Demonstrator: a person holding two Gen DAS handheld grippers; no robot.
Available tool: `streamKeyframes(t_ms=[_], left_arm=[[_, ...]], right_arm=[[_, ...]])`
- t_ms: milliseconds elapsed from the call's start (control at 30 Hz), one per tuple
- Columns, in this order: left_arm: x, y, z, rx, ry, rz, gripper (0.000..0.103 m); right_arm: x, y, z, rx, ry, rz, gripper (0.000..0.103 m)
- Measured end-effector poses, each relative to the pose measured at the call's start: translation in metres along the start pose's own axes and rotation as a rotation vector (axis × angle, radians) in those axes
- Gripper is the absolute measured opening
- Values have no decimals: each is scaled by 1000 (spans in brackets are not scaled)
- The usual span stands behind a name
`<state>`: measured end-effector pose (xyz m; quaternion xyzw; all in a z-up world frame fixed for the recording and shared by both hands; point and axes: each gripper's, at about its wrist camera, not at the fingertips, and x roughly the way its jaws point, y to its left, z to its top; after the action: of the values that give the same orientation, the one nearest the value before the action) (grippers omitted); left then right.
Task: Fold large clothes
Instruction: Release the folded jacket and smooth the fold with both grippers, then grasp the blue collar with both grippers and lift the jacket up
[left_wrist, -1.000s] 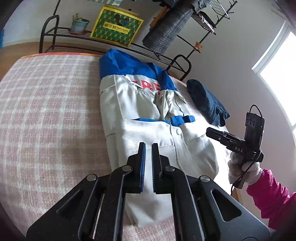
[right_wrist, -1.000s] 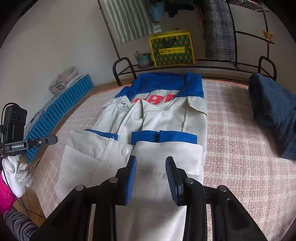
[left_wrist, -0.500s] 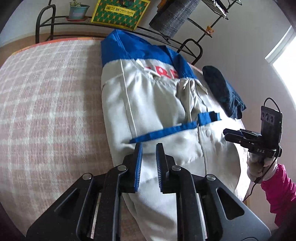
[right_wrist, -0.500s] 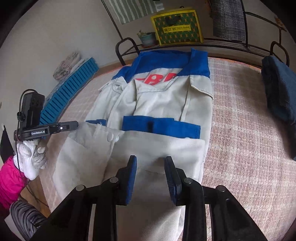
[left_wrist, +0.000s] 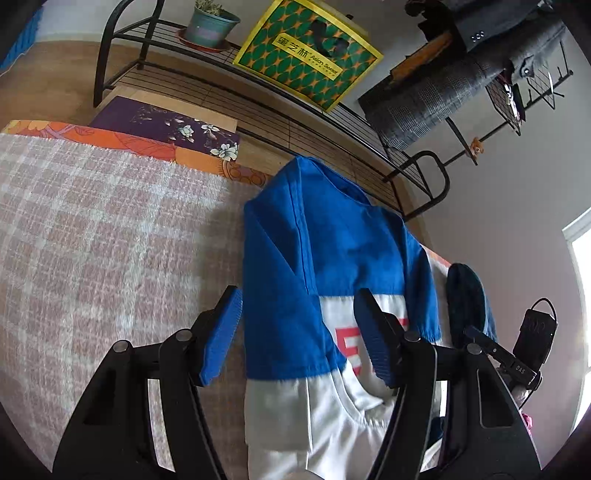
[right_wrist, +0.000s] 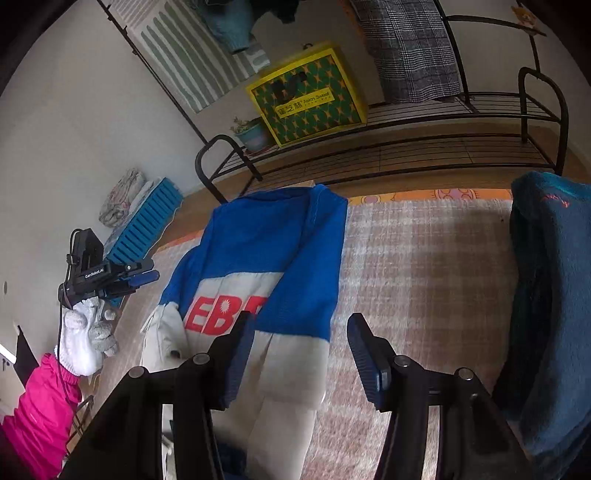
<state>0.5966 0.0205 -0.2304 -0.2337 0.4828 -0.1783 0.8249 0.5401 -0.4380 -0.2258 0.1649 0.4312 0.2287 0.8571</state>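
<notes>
A blue and off-white work jacket (left_wrist: 332, 280) with red letters lies on the pink checked blanket (left_wrist: 92, 240), sleeves folded in. It also shows in the right wrist view (right_wrist: 266, 266). My left gripper (left_wrist: 299, 332) is open, its jaws straddling the jacket's left shoulder edge. My right gripper (right_wrist: 301, 358) is open, its jaws straddling the jacket's right edge below the blue yoke. Each gripper shows in the other's view, the right one (left_wrist: 502, 354) and the left one (right_wrist: 122, 277). Neither holds cloth.
A folded dark blue garment (right_wrist: 550, 295) lies on the blanket to the right of the jacket. A black metal rack (right_wrist: 406, 147) stands beyond the far edge with a yellow-green box (right_wrist: 306, 99) and a potted plant (left_wrist: 210, 22). A blue slatted crate (right_wrist: 144, 221) lies at left.
Both grippers have moved forward from the jacket's lower half to its blue shoulder end. Both have opened wide from nearly shut.
</notes>
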Motion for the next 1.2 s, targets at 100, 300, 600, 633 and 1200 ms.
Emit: streamKeyframes(t_ms=[100, 300, 600, 633, 1200], left_arm=[[20, 3, 16, -15, 7, 27, 64], [53, 11, 36, -57, 14, 67, 64], [90, -4, 47, 4, -5, 174, 64], [93, -8, 48, 22, -6, 192, 64], [28, -66, 31, 171, -158, 109, 2]], right_arm=[[26, -11, 22, 18, 3, -3, 56], [73, -20, 57, 27, 25, -13, 56], [125, -27, 77, 71, 41, -49, 56], [128, -26, 79, 63, 46, -43, 55], [55, 47, 80, -148, -93, -70, 1]])
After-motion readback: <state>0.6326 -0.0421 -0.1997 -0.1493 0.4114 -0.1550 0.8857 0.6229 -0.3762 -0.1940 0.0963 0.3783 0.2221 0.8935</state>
